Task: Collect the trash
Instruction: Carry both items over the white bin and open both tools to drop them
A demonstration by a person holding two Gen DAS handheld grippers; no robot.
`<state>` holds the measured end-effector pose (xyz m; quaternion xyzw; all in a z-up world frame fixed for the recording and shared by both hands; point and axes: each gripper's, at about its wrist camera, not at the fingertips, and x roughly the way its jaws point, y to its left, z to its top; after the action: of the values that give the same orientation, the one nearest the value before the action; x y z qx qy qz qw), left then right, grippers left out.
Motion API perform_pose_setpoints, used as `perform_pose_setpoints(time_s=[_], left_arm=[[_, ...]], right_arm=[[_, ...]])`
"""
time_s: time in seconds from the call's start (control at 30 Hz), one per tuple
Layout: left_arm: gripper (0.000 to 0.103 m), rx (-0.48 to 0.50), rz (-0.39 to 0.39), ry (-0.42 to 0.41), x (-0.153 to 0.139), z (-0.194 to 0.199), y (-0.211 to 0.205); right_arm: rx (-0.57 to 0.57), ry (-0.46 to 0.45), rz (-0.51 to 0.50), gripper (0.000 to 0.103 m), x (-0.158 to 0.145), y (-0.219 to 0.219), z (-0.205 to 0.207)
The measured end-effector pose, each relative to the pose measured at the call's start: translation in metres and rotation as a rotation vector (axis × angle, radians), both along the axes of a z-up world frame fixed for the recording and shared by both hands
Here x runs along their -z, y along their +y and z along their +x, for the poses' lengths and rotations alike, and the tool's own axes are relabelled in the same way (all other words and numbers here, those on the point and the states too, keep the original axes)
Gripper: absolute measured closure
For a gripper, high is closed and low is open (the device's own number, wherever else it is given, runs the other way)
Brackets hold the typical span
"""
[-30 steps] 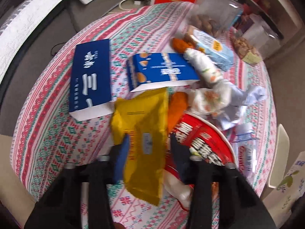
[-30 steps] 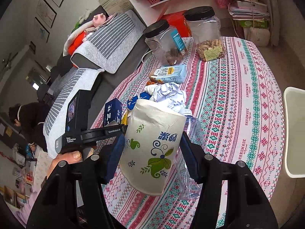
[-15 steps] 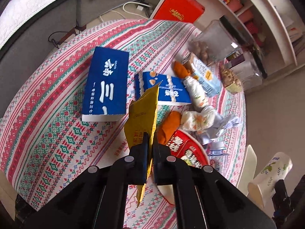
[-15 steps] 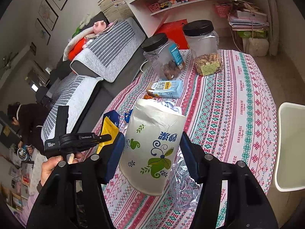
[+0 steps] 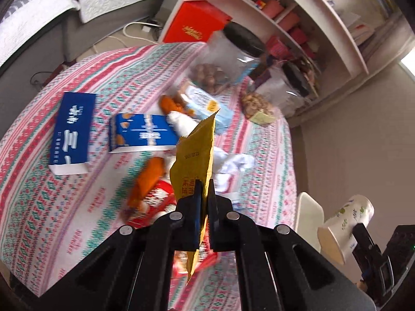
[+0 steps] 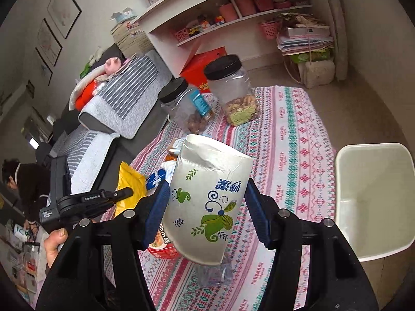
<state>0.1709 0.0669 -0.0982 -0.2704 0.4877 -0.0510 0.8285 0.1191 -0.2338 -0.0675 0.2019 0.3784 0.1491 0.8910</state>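
My left gripper (image 5: 204, 189) is shut on a yellow snack wrapper (image 5: 196, 155), which hangs lifted above the patterned tablecloth (image 5: 52, 202). The same yellow wrapper (image 6: 129, 184) shows at the left in the right wrist view, pinched by the left gripper (image 6: 127, 193). My right gripper (image 6: 206, 202) is shut on a white paper cup (image 6: 207, 194) with a leaf print, held tilted over the table. That paper cup (image 5: 342, 228) appears at the lower right in the left wrist view. A white bin (image 6: 373, 197) stands off the table's right edge.
On the table lie two blue boxes (image 5: 71, 132) (image 5: 141, 132), an orange packet (image 5: 146, 181), a red lid (image 5: 155, 204), crumpled white paper (image 5: 228, 165), a light blue carton (image 5: 207, 106) and two black-lidded jars (image 6: 230, 88) (image 6: 184, 108). A sofa and shelves stand behind; a person sits far left.
The left gripper closed on the yellow wrapper and raised it off the table. The right gripper carried the cup sideways, and the white bin came into fuller view.
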Motion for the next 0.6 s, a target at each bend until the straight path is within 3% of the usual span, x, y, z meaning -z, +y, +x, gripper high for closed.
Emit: perform_pose_setpoints(time_s=[0.27, 0.43, 0.57, 0.6], left_arm=[[0.099, 0.148, -0.021, -0.076, -0.021, 0.005, -0.075], [0.099, 0.271, -0.033, -0.107, -0.028, 0.009, -0.137], [0.099, 0.379, -0.049, -0.099, -0.027, 0.018, -0.201], [0.099, 0.403, -0.056, -0.097, -0.027, 0.021, -0.217]], right_arm=[[0.257, 0.014, -0.034, 0.047, 0.001, -0.100, -0.009], [0.403, 0.045, -0.122, 0.046, 0.003, -0.145, -0.016], [0.473, 0.097, -0.120, 0.039, 0.008, -0.174, -0.022], [0.499, 0.099, -0.114, 0.031, 0.006, -0.181, -0.026]])
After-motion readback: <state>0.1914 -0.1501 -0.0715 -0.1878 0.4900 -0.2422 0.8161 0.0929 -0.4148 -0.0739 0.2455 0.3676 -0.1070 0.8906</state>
